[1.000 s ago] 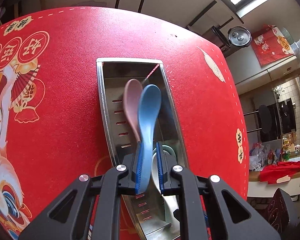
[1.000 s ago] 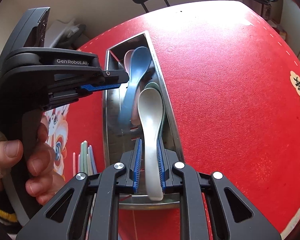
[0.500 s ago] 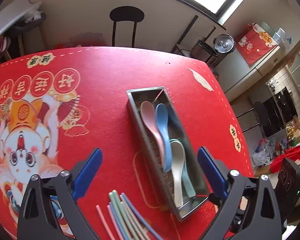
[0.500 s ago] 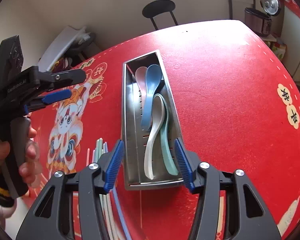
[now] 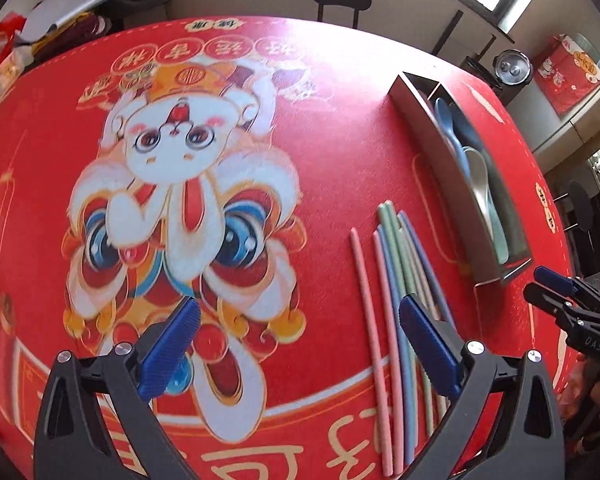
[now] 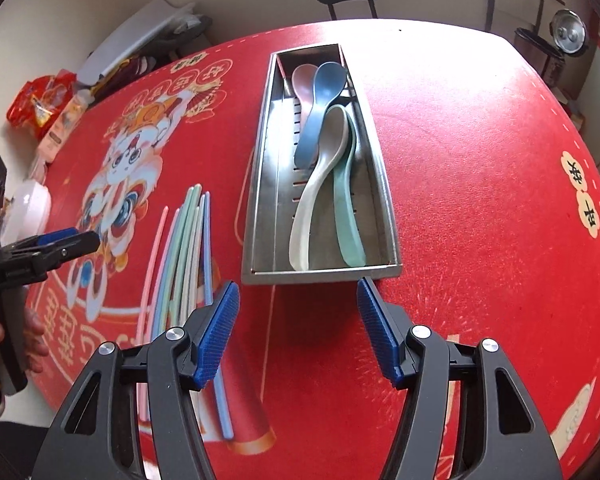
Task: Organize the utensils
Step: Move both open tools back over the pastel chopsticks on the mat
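A: Right, where do the utensils stand? Four spoons lie in the metal tray, which sits near the middle of the table, its long side running from the near edge to the far one. Pink and blue bowls are at the far end of the tray; white and green handles point to the near end.

B: And what is left out?

A: A bundle of chopsticks, pastel colours, flat on the red cloth just beside the tray's left wall. Their long axis runs roughly parallel to the tray, tips fanned slightly at the far end.

B: Grippers?

A: Left gripper has its jaws spread wide, nothing between them. It hangs over the printed lion, and the chopsticks lie to its right, with its right finger already overlapping the bundle in its own view. Right gripper is opening, jaws about half apart and empty, hovering off the near end of the tray.

B: Which hand takes the chopsticks?

A: Left looks nearer, I judge. It needs a short shift right so the bundle falls between the jaws. The jaws already stand across the sticks' length, so little wrist turn seems needed.

B: Risk?

A: Thin sticks lying flat, likely to roll or scatter if pinched unevenly.
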`<state>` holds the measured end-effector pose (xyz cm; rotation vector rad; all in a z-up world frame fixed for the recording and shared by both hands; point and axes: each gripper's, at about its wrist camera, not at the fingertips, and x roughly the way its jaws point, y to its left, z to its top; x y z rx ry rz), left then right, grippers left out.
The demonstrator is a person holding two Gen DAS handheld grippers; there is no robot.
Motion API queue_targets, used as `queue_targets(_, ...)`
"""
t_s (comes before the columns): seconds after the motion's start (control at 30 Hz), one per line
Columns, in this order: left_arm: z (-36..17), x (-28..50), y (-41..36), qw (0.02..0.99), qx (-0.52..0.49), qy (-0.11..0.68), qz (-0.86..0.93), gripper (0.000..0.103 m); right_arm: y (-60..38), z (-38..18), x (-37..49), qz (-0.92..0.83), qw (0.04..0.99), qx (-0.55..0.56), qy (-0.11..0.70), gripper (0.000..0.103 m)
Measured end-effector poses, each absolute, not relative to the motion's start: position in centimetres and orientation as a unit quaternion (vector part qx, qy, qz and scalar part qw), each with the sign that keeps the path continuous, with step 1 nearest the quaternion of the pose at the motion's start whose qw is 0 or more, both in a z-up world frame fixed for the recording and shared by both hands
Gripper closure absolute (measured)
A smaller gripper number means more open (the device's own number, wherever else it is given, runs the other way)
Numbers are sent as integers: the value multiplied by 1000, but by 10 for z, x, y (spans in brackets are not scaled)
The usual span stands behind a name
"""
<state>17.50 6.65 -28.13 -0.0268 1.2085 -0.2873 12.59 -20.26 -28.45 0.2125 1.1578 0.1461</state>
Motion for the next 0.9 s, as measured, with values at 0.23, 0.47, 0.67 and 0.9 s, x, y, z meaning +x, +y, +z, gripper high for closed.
queue_targets(0.23,-307,149,60,811,12,571,-126,6,-165,-311,113,95,806,25,583,43)
queue_targets(0.47,-317,146,60,807,5,579,-117,6,-140,-324,112,105,799,-2,592,42)
queue_targets(0.67,-319,145,54,810,27,576,-108,6,-124,-330,113,96,800,-38,591,38)
queue_targets(0.9,-321,145,46,809,58,576,-102,6,-125,-332,112,82,805,-33,586,29)
